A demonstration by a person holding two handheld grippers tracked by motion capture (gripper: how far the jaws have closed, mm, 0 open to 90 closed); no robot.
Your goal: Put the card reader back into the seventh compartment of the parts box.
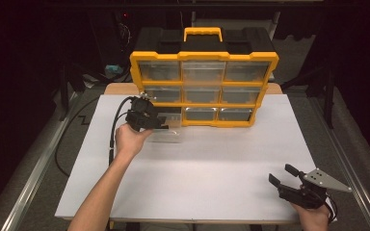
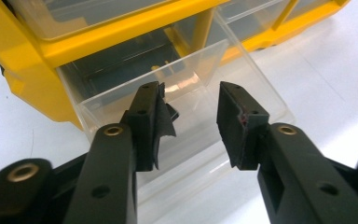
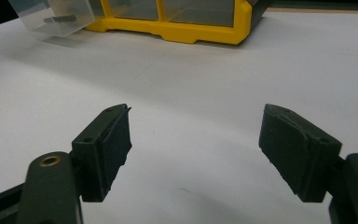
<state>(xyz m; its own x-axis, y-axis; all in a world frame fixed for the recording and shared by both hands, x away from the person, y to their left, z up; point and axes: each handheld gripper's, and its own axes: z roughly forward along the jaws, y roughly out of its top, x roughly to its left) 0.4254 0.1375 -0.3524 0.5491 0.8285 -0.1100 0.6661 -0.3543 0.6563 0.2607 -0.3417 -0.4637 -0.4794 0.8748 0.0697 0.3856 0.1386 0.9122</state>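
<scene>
The clear drawer (image 1: 169, 129) is seen pulled out of the bottom-left slot of the yellow cabinet (image 1: 203, 56), resting on the white table (image 1: 212, 163) w/ its long axis running straight out from the cabinet front toward the person. The left gripper (image 1: 160, 126) is held at the drawer's front-left corner; in the left gripper view its tips (image 2: 191, 109) hang just over the front wall of the drawer (image 2: 168, 88), jaws partly spread, nothing pinched betw. the pads. The drawer thus lies directly ahead of and just below these jaws, its open slot straight behind it.

The right gripper (image 1: 284, 175) is held well apart from the cabinet, near the table's front-right edge, jaws spread wide over bare table, nothing betw. them (image 3: 196, 144). From there the drawer (image 3: 56, 18) is seen far off, to the left.

Judged: the left hand is by far nearer; a push along the drawer's long axis, back toward the cabinet, would be needed to seat it. A dark small item (image 3: 60, 19) can be made out inside the drawer; what it is can't be told.
</scene>
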